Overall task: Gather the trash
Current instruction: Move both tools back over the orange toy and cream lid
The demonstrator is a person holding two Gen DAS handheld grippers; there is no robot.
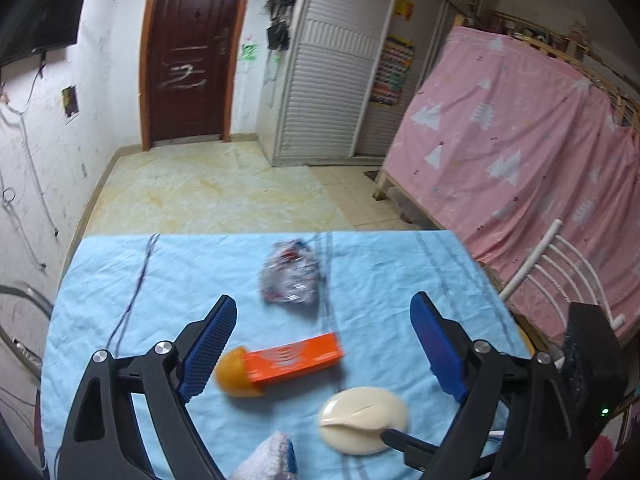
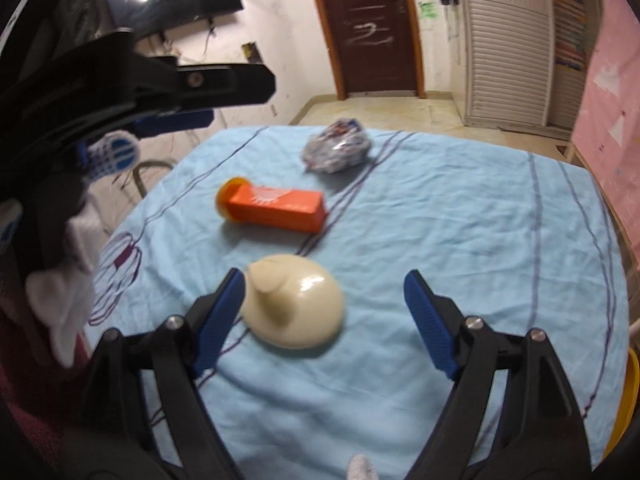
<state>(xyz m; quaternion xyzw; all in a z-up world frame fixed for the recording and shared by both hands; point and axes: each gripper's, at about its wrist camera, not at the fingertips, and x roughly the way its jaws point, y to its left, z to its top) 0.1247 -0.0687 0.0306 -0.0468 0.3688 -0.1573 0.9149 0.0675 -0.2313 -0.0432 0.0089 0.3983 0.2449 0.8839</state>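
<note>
Trash lies on a table under a light blue cloth [image 1: 160, 280]. There is a crumpled silver wrapper [image 1: 289, 274] at the far side, an orange box [image 1: 294, 360] with an orange round piece [image 1: 232, 376] at its end, and a cream shell-shaped piece [image 1: 362, 414] nearest. My left gripper [image 1: 322, 299] is open above the orange box, holding nothing. My right gripper [image 2: 324, 278] is open. The cream piece [image 2: 294, 300] lies between its jaws, close to the left pad [image 2: 222, 316], and is not pinched. The wrapper [image 2: 336, 150] and the box [image 2: 280, 206] lie beyond it. The left gripper [image 2: 172, 120] shows at the upper left.
A white chair [image 1: 560, 276] stands at the table's right side, with a pink sheet [image 1: 520, 140] over a wooden frame behind it. Beyond the table are tiled floor, a brown door [image 1: 188, 52] and a white louvred wardrobe [image 1: 332, 80]. A yellow rim [image 2: 629, 400] shows at the right edge.
</note>
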